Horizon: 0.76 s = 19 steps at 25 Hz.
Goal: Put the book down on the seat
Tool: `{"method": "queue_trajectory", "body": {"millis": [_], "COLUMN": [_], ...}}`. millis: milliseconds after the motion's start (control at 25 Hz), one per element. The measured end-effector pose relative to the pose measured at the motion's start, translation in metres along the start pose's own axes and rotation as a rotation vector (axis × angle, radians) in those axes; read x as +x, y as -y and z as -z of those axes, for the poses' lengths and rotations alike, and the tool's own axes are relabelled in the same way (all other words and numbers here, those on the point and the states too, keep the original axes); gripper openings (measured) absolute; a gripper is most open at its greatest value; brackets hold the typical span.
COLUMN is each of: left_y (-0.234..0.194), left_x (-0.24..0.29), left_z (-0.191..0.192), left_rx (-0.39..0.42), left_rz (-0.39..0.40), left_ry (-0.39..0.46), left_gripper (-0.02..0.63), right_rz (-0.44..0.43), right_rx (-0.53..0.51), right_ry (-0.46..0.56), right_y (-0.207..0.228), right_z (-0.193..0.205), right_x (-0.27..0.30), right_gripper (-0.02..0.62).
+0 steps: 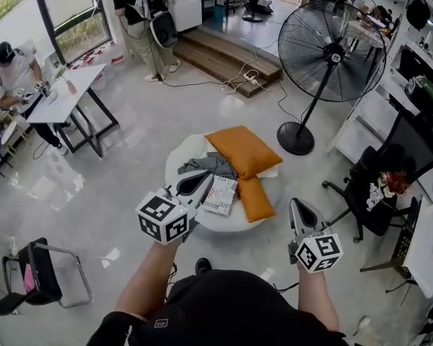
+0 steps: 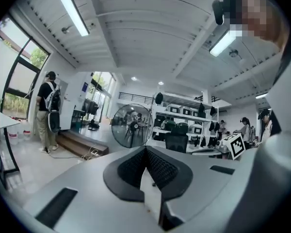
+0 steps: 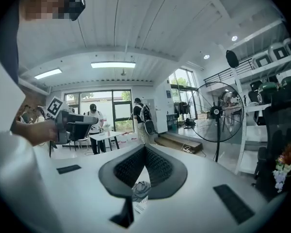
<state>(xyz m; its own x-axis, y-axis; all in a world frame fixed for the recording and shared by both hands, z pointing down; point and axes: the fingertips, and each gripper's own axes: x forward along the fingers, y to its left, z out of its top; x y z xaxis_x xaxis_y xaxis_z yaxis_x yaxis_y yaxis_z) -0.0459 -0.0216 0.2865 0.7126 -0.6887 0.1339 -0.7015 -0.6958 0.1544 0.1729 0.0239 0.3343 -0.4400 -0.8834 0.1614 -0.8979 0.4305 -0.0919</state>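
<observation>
This is an open-plan lab or workshop-style office, with a glossy pale tiled floor (image 1: 130,157), long fluorescent strip lights (image 2: 72,8) on a white ribbed ceiling (image 2: 145,33), and tall black-framed windows (image 1: 72,13). White wall shelving (image 2: 184,115) loaded with dark equipment stands behind a large black pedestal fan (image 1: 332,49) and a black swivel office chair (image 1: 390,164). A seated person (image 1: 14,71) works at a white table with black legs (image 1: 72,92), and loose cables (image 1: 242,78) lie by a low wooden step (image 1: 224,56).

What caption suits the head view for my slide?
Left gripper and right gripper, both shut and empty, near the white seat where the book lies beside orange cushions.
</observation>
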Motion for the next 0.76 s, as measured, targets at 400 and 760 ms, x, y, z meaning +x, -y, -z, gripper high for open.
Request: {"method": "queue_trajectory", "body": {"millis": [400,760], "left_y": [-0.039,-0.077], "left_x": [-0.031,-0.062], "left_z": [0.018,0.021], "left_rx": [-0.043,-0.026], "left_rz": [-0.034,-0.057], "left_ry": [-0.001,0.016], "left_gripper": [0.003,0.003], "right_rz": [-0.038,-0.114], "right_rx": [0.003,-0.031], "right_ry": [-0.001,-0.011], "right_y": [-0.037,-0.092], "right_z": [-0.004,-0.007], "right_x": [0.026,0.073], "right_gripper": [0.014,0.014]}}
